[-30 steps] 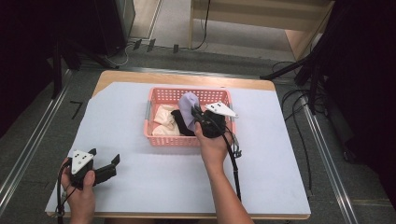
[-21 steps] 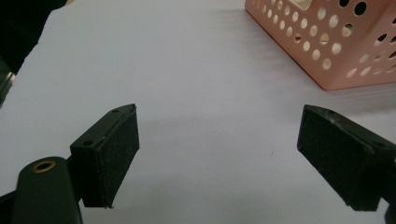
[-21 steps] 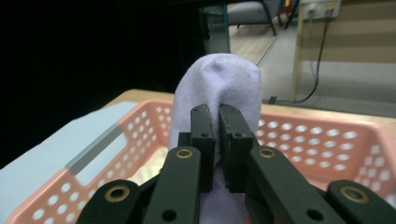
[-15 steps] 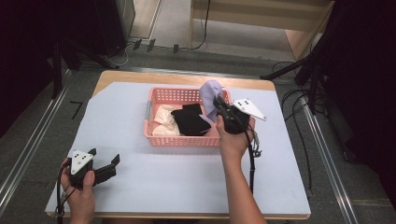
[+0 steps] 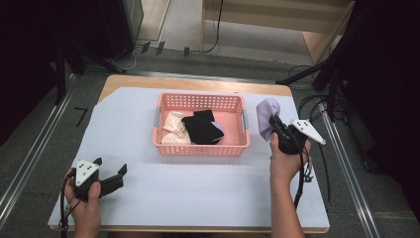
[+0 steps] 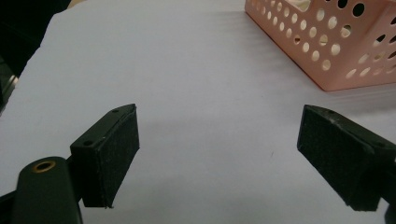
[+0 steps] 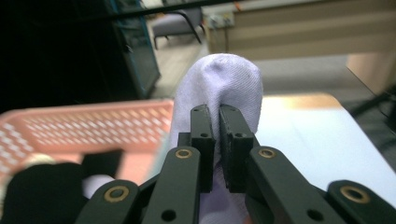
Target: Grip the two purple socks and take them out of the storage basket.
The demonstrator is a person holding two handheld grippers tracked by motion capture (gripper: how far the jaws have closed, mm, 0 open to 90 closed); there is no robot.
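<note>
A pink perforated basket (image 5: 241, 144) stands in the middle of the white table sheet, holding a black cloth (image 5: 200, 129) and a cream cloth (image 5: 172, 128). My right gripper (image 5: 274, 124) is shut on a lilac sock (image 5: 266, 115) and holds it in the air just right of the basket. In the right gripper view the lilac sock (image 7: 224, 88) bulges above the closed jaws of the right gripper (image 7: 218, 140), with the basket (image 7: 70, 126) off to the left. My left gripper (image 5: 111, 171) stands open at the front left, and between its pads (image 6: 116, 149) lies only bare sheet.
The basket's corner (image 6: 327, 51) lies up and to the right of the left gripper. White sheet (image 5: 198, 193) stretches along the table's front. Cables (image 5: 317, 106) trail off the right edge, and dark stands (image 5: 341, 54) stand beyond the table.
My right gripper has lifted the lilac sock out of the basket and carried it rightward past the basket's right wall. The left gripper has stayed where it was, open.
</note>
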